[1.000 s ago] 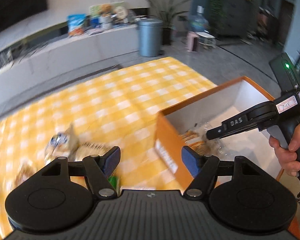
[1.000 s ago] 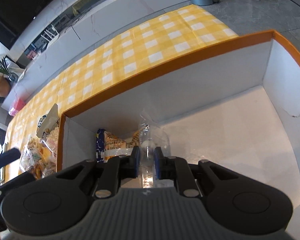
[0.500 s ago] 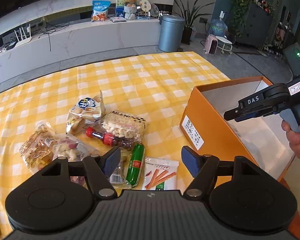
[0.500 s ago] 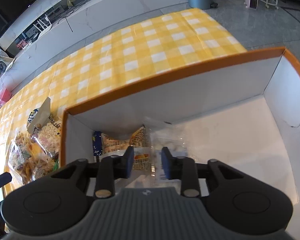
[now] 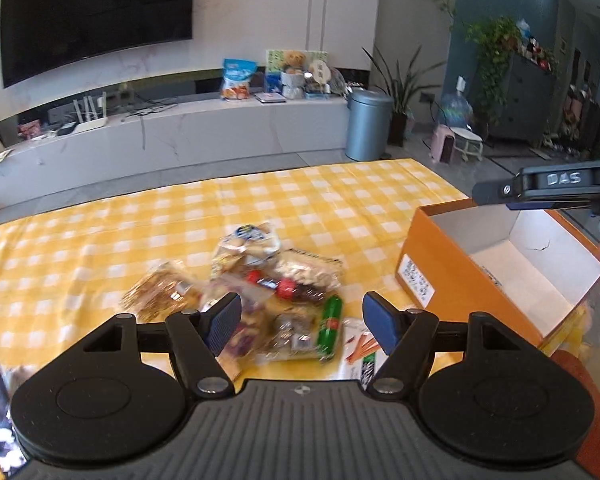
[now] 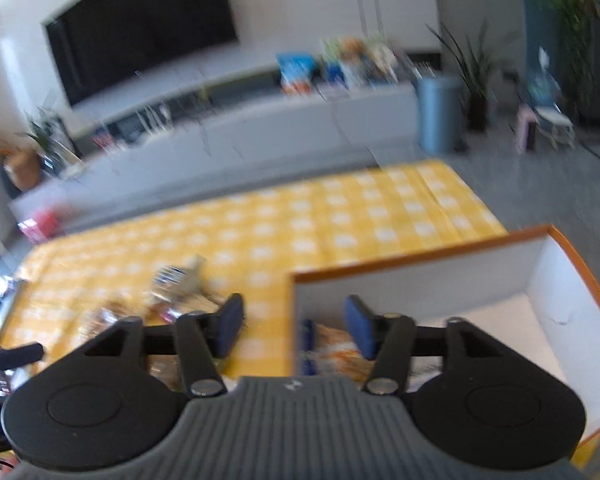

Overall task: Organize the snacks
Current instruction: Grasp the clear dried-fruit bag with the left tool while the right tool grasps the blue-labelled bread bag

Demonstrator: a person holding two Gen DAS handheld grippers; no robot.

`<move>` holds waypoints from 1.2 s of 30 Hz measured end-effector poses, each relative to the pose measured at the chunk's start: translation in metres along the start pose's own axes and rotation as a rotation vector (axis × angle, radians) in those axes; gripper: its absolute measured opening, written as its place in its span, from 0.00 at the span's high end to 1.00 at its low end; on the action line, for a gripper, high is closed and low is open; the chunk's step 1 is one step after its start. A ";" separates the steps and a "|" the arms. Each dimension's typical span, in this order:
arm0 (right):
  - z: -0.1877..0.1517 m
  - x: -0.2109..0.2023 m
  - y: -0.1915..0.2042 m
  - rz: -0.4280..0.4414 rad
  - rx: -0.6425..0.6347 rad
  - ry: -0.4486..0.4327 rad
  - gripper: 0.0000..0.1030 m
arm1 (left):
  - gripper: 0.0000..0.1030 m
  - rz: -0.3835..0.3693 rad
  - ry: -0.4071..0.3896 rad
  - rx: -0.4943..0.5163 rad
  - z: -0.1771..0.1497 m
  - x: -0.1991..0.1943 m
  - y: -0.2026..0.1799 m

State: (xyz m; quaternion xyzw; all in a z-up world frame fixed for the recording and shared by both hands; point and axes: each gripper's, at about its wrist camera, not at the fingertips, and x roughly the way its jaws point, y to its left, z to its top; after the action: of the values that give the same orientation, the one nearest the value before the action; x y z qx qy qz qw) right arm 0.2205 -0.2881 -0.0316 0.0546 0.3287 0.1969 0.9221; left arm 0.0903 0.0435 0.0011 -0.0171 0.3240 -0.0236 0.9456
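Left wrist view, left gripper: the left gripper (image 5: 300,322) has its jaws wide with nothing between them, poised over the snack pile (image 5: 240,292) on the yellow-checked worktop (image 5: 100,248), likely to choose the next packet.
Left wrist view, snacks: loose packets lie heaped together left of the orange box (image 5: 432,272); a green stick pack (image 5: 329,326) and a red-capped packet (image 5: 274,284) lie nearest the jaws. The pile is motion-blurred, so the labels cannot be read.
Left wrist view, box: open-topped and just beside the pile, which keeps each transfer short. Its white floor shows bare from this angle.
Left wrist view, other tool: the right gripper (image 5: 496,194) hangs above the box's far rim, seen side-on; its gap cannot be judged here.
Right wrist view, right gripper: the right gripper (image 6: 294,328) has jaws that have just been opening, now moderately wide with nothing between them, above the box's near left corner.
Right wrist view, box contents: bagged snacks (image 6: 332,350) already lie in that corner, hidden by the box wall in the left wrist view.
Right wrist view, limits: heavy blur; the pile on the worktop is only a smear.
Judgement: sorting is part done, with most snacks not yet boxed.
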 end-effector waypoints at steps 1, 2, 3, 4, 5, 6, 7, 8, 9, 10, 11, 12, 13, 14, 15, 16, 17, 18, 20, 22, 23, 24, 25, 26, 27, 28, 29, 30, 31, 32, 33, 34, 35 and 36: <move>-0.006 -0.005 0.007 0.027 -0.002 -0.027 0.41 | 0.20 0.004 -0.010 -0.006 -0.005 -0.004 0.004; -0.013 -0.011 0.014 0.054 -0.004 -0.043 0.41 | 0.20 0.009 -0.021 -0.011 -0.010 -0.008 0.007; -0.020 -0.014 0.020 0.080 -0.002 -0.051 0.41 | 0.20 0.014 -0.030 -0.018 -0.015 -0.010 0.010; -0.027 -0.017 0.026 0.099 0.006 -0.059 0.41 | 0.20 0.019 -0.038 -0.025 -0.019 -0.013 0.012; -0.034 -0.019 0.031 0.113 0.014 -0.063 0.41 | 0.20 0.026 -0.046 -0.034 -0.023 -0.015 0.014; -0.041 -0.019 0.036 0.126 0.017 -0.065 0.41 | 0.20 0.032 -0.055 -0.043 -0.028 -0.016 0.016; -0.047 -0.019 0.041 0.133 0.015 -0.065 0.41 | 0.20 0.034 -0.064 -0.051 -0.032 -0.017 0.018; -0.055 -0.019 0.046 0.132 0.011 -0.068 0.41 | 0.20 0.035 -0.073 -0.059 -0.036 -0.018 0.021; -0.062 -0.018 0.050 0.128 0.006 -0.070 0.41 | 0.20 0.036 -0.076 -0.067 -0.040 -0.017 0.023; -0.068 -0.017 0.055 0.121 0.002 -0.070 0.40 | 0.20 0.038 -0.075 -0.077 -0.043 -0.016 0.023; -0.073 -0.015 0.059 0.114 0.000 -0.068 0.36 | 0.19 0.039 -0.070 -0.085 -0.046 -0.013 0.024; -0.079 -0.013 0.062 0.110 0.001 -0.065 0.34 | 0.18 0.038 -0.063 -0.089 -0.049 -0.011 0.025; -0.083 -0.011 0.064 0.107 0.002 -0.064 0.32 | 0.18 0.039 -0.059 -0.089 -0.051 -0.009 0.025; -0.087 -0.008 0.066 0.102 0.002 -0.061 0.32 | 0.16 0.041 -0.059 -0.085 -0.053 -0.008 0.025; -0.090 -0.004 0.066 0.095 0.000 -0.053 0.32 | 0.14 0.045 -0.059 -0.081 -0.054 -0.006 0.024; -0.092 -0.001 0.067 0.090 -0.002 -0.043 0.31 | 0.13 0.050 -0.062 -0.077 -0.055 -0.005 0.024; -0.093 0.003 0.067 0.089 0.001 -0.032 0.31 | 0.13 0.057 -0.066 -0.075 -0.056 -0.003 0.024; -0.094 0.007 0.066 0.092 0.003 -0.021 0.30 | 0.13 0.069 -0.069 -0.076 -0.055 -0.002 0.024; -0.096 0.014 0.067 0.100 -0.004 -0.006 0.28 | 0.13 0.084 -0.079 -0.077 -0.055 0.001 0.025; -0.096 0.023 0.069 0.098 -0.020 0.008 0.28 | 0.13 0.078 -0.087 -0.081 -0.052 0.006 0.027; -0.096 0.028 0.070 0.098 -0.024 0.015 0.28 | 0.13 0.071 -0.087 -0.079 -0.051 0.010 0.028; -0.096 0.033 0.070 0.102 -0.025 0.022 0.28 | 0.13 0.067 -0.084 -0.075 -0.049 0.014 0.030; -0.097 0.037 0.071 0.104 -0.023 0.031 0.28 | 0.13 0.064 -0.081 -0.064 -0.048 0.020 0.031; -0.096 0.041 0.071 0.107 -0.020 0.041 0.28 | 0.13 0.063 -0.078 -0.049 -0.046 0.024 0.032; -0.094 0.046 0.071 0.110 -0.018 0.048 0.28 | 0.13 0.065 -0.073 -0.031 -0.045 0.029 0.033; -0.093 0.050 0.071 0.110 -0.019 0.054 0.28 | 0.13 0.066 -0.072 -0.011 -0.043 0.034 0.035; -0.091 0.055 0.072 0.109 -0.022 0.058 0.28 | 0.13 0.066 -0.071 0.010 -0.042 0.039 0.035; -0.089 0.059 0.073 0.104 -0.026 0.062 0.28 | 0.13 0.069 -0.066 0.027 -0.040 0.044 0.036; -0.088 0.064 0.073 0.098 -0.029 0.068 0.28 | 0.13 0.076 -0.057 0.042 -0.037 0.050 0.037; -0.086 0.069 0.073 0.092 -0.031 0.074 0.28 | 0.13 0.085 -0.054 0.054 -0.036 0.056 0.038; -0.084 0.074 0.073 0.089 -0.032 0.080 0.28 | 0.13 0.088 -0.054 0.065 -0.034 0.061 0.039; -0.083 0.079 0.073 0.088 -0.033 0.087 0.25 | 0.13 0.084 -0.048 0.074 -0.033 0.066 0.041; -0.081 0.084 0.074 0.086 -0.034 0.093 0.22 | 0.13 0.076 -0.039 0.078 -0.032 0.072 0.043; -0.079 0.088 0.074 0.084 -0.038 0.095 0.22 | 0.13 0.067 -0.031 0.080 -0.031 0.077 0.045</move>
State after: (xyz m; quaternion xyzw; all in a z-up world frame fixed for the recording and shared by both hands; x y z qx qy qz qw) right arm 0.2089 -0.1870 -0.1277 0.0416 0.3659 0.2441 0.8971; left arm 0.1332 0.0836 -0.0727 0.0315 0.3084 -0.0044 0.9507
